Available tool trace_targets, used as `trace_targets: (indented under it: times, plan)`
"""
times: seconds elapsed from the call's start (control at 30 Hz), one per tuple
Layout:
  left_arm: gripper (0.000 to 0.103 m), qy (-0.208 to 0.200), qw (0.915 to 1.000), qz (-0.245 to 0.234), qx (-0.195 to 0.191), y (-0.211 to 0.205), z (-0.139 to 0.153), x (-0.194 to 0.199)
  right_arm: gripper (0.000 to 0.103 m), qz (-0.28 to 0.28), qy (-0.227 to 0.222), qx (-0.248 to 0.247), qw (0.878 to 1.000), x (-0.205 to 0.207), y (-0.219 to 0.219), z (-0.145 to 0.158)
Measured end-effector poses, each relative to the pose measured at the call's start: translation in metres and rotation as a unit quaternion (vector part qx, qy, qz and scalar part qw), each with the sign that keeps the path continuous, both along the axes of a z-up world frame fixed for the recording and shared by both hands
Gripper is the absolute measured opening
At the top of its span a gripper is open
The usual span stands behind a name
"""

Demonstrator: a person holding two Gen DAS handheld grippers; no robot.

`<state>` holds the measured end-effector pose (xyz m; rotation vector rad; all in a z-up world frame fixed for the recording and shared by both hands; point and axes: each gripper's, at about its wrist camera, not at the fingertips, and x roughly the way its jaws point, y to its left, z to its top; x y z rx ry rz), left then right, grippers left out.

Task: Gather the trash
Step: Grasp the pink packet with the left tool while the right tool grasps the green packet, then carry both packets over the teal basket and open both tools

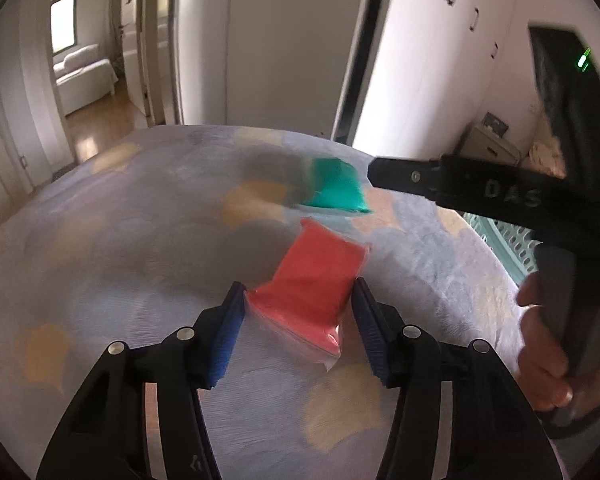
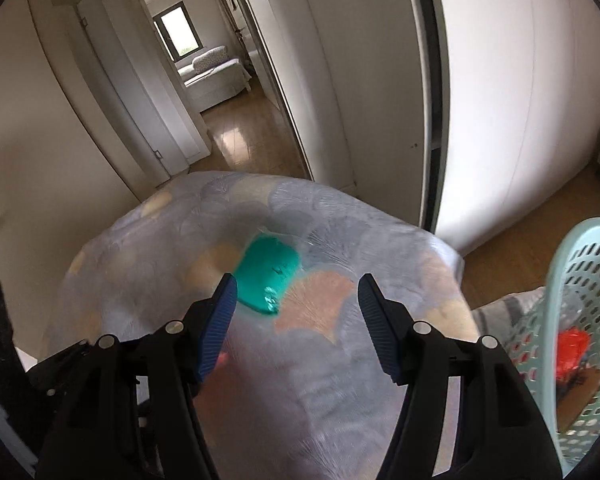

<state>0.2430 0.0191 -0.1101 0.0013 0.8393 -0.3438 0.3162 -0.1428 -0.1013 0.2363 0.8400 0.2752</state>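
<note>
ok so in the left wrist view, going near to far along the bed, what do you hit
left gripper with open jaws → red packet between them → green packet → doorway beyond the bedspread

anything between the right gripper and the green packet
No. In the right wrist view only bare bedspread lies between the open right gripper and the green packet.

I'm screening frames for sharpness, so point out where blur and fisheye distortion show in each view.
Left wrist view: the green packet is smeared by motion blur, the red packet between the open left gripper reads sharper, door frames bow outward. Right wrist view: the bedspread near the right gripper is smeared, the basket curves at the rim.
</note>
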Motion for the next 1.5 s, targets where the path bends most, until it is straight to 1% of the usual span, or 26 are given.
trace_targets:
  times: [0.03,0.13,0.23,0.33,0.4,0.47,0.53,0.6,0.63,0.73,0.77,0.83,0.9,0.97,1.0,1.03,1.1,1.13,1.2,1.3,1.43,1.5]
  plan:
    - [0.052,-0.001,1.0000,0.009,-0.001,0.005,0.002,0.002,0.059,0.000,0.003,0.001,1.000,0.003,0.002,-0.001]
    - [0.052,0.003,0.9981,0.060,-0.015,0.026,0.002,0.011,0.059,0.002,0.013,0.009,1.000,0.015,0.011,-0.006]
    - [0.052,0.005,0.9932,0.113,-0.026,0.043,-0.001,0.015,0.059,0.004,0.020,0.017,1.000,0.024,0.021,-0.012]
    - [0.052,-0.001,0.9903,0.135,-0.033,0.048,-0.001,0.014,0.059,0.004,0.019,0.011,1.000,0.026,0.031,-0.017]
    - [0.052,-0.004,0.9895,0.139,-0.037,0.046,0.002,0.013,0.059,0.004,0.013,-0.011,1.000,0.025,0.038,-0.017]
    - [0.052,-0.002,0.9885,0.146,-0.039,0.044,0.002,0.013,0.059,0.006,0.010,-0.022,1.000,0.024,0.042,-0.016]
    - [0.052,0.000,0.9882,0.147,-0.042,0.042,0.001,0.012,0.059,0.003,0.012,-0.025,1.000,0.025,0.042,-0.017]
    - [0.052,-0.004,0.9877,0.152,-0.037,0.040,0.001,0.010,0.058,0.002,0.012,-0.024,1.000,0.025,0.041,-0.018]
    - [0.052,-0.006,0.9877,0.152,-0.036,0.040,0.001,0.011,0.050,0.000,0.011,-0.028,1.000,0.024,0.042,-0.018]
    - [0.052,-0.007,0.9877,0.153,-0.031,0.041,0.001,0.013,0.039,0.001,0.002,-0.034,0.999,0.021,0.044,-0.017]
    - [0.052,-0.007,0.9878,0.153,-0.030,0.041,0.001,0.014,0.039,-0.001,-0.007,-0.036,0.999,0.018,0.044,-0.016]
    - [0.052,-0.013,0.9876,0.155,-0.023,0.039,0.003,0.014,0.039,0.004,-0.040,-0.034,0.999,0.007,0.043,-0.008]
    - [0.052,-0.018,0.9877,0.154,-0.020,0.037,0.004,0.012,0.039,0.009,-0.060,-0.035,0.998,-0.003,0.043,-0.003]
    - [0.052,-0.025,0.9876,0.153,-0.023,0.035,0.006,0.010,0.038,0.007,-0.059,-0.037,0.998,-0.012,0.040,-0.004]
    - [0.052,-0.027,0.9878,0.151,-0.025,0.035,0.007,0.009,0.038,0.005,-0.057,-0.029,0.998,-0.016,0.036,-0.004]
    - [0.052,-0.029,0.9880,0.150,-0.023,0.032,0.009,0.008,0.038,0.000,-0.056,-0.019,0.998,-0.023,0.028,-0.003]
    - [0.052,-0.040,0.9884,0.147,-0.001,0.023,0.012,0.005,0.038,-0.010,-0.056,-0.007,0.998,-0.035,0.014,-0.001]
    - [0.052,-0.044,0.9896,0.137,0.005,0.015,0.015,0.004,0.038,-0.019,-0.058,-0.004,0.998,-0.042,0.004,0.001]
    - [0.052,-0.046,0.9913,0.123,-0.001,0.005,0.021,0.002,0.038,-0.037,-0.058,-0.005,0.998,-0.054,-0.014,0.006]
    - [0.052,-0.057,0.9937,0.096,-0.012,-0.017,0.037,-0.007,0.038,-0.072,-0.059,0.008,0.996,-0.076,-0.053,0.016]
    - [0.052,-0.072,0.9958,0.050,-0.027,-0.056,0.058,-0.019,0.038,-0.127,-0.071,0.010,0.989,-0.104,-0.102,0.029]
    - [0.052,-0.078,0.9962,0.029,-0.025,-0.078,0.066,-0.023,0.038,-0.150,-0.080,0.005,0.985,-0.117,-0.124,0.037]
